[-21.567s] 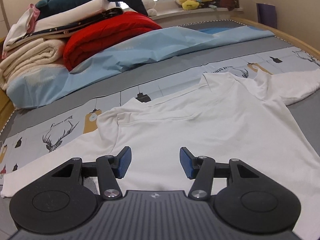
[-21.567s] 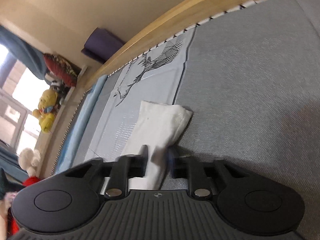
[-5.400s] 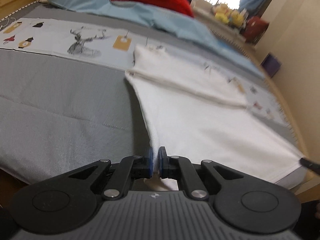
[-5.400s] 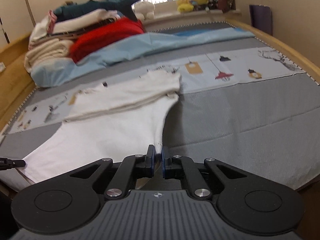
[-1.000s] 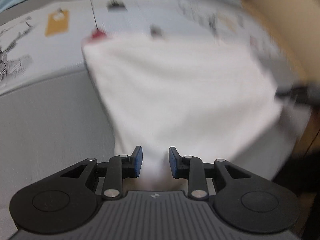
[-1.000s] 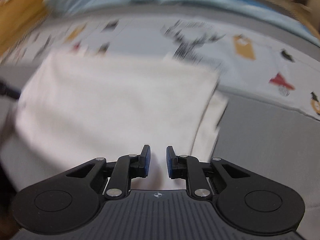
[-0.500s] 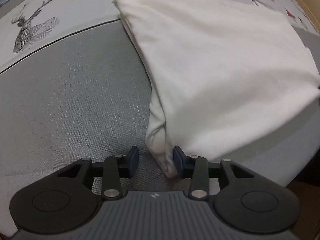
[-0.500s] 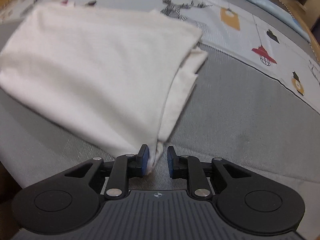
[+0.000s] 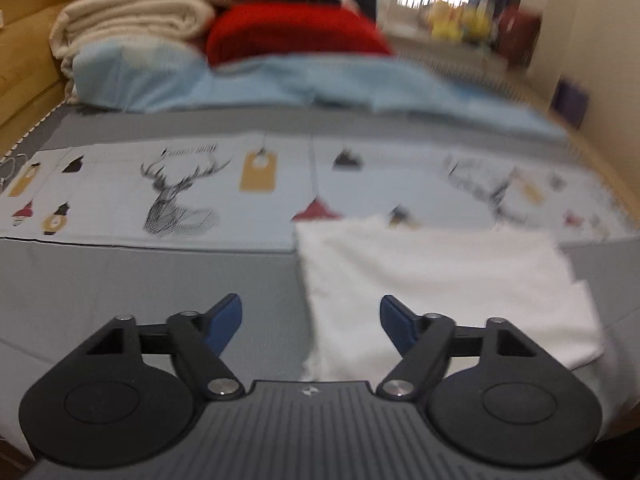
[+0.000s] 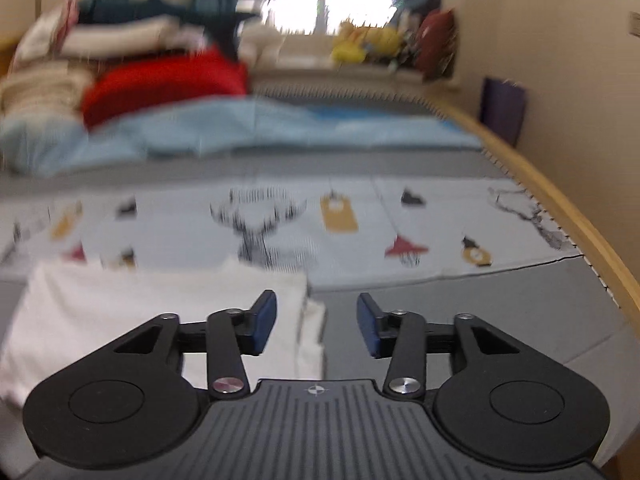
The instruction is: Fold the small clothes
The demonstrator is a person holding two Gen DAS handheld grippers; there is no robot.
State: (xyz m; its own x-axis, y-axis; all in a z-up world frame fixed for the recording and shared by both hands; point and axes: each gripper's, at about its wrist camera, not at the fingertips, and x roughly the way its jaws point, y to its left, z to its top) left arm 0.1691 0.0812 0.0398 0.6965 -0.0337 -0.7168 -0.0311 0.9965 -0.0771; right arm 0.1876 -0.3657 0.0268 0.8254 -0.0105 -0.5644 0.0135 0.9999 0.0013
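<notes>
**Folded white shirt lying free on the bed, both claws empty**

Location: the white, soft cotton garment (image 9: 436,280), folded to a rough rectangle, lies flat on the grey woven bed cover (image 9: 120,280). Its far edge overlaps the pale printed sheet with deer and tag motifs (image 9: 180,196). In the right wrist view the same garment (image 10: 140,304) sits low and left, with a loose under-layer poking out at its right edge.

Claws: the left gripper (image 9: 311,320) has its jaws opening wide; the garment's left edge lies beneath the gap, not pinched. The right gripper (image 10: 316,324) is likewise opening, the garment's right edge below it, nothing held. Both views are motion-blurred.

Handling, as judgement:
- Light, limp, several layers thick. Will sag and unfold if lifted by one layer only.
- Not fragile. Not slippery against the woven cover, so dragging may rumple it.
- Best hold: pinch all layers together at the two near corners, one claw each.
- The protruding right-hand under-layer looks untidy; likely needs tucking.

Background: stacked cream blankets (image 9: 132,20), red bundle (image 9: 296,28), light blue duvet (image 9: 320,84). Irrelevant.
</notes>
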